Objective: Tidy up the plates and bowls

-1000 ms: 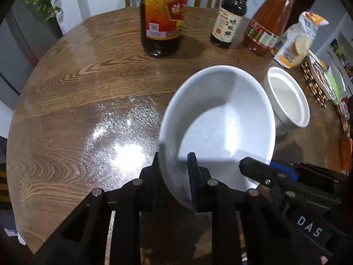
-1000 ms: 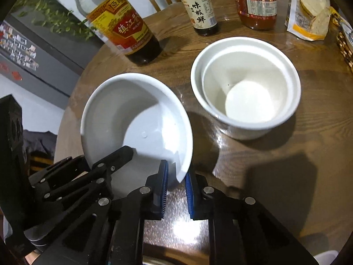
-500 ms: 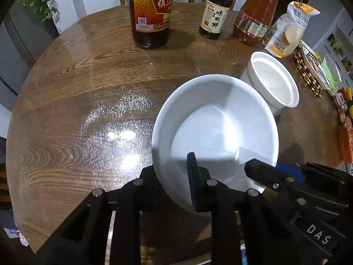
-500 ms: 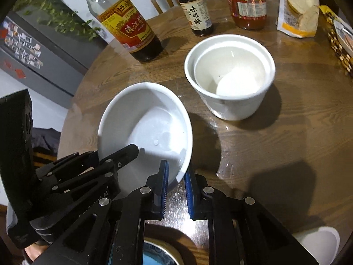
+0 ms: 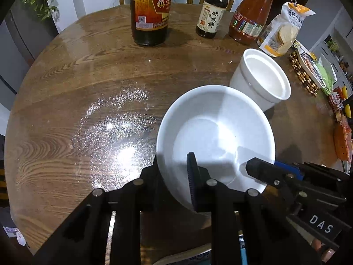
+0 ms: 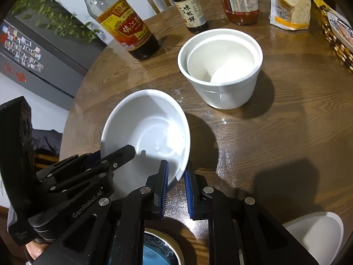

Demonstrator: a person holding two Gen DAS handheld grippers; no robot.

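White shallow bowl (image 5: 220, 132): tilted, lifted off the round wooden counter (image 5: 77, 88), being held at two places on its near rim
Left gripper (image 5: 174, 176): fingers clamping on the bowl's rim, one blue-padded finger (image 5: 191, 176) inside the bowl, the other outside under the wall
Right gripper (image 6: 176, 176): fingers pinching the same bowl's rim at its lower right edge, nearly together, rim lying between the blue pads
White deep pot (image 6: 220, 66): standing upright on the counter beyond the bowl, apart from it, a second white vessel nesting inside it
Vinegar bottle (image 6: 123, 26), small dark sauce bottle (image 6: 189, 6), red sauce jar (image 6: 240, 2), snack bag (image 6: 289, 4): lining the counter's far edge
Blue-patterned dish (image 6: 158, 249): showing partly below the right gripper
Another white dish (image 6: 317, 234): sitting at the lower right edge
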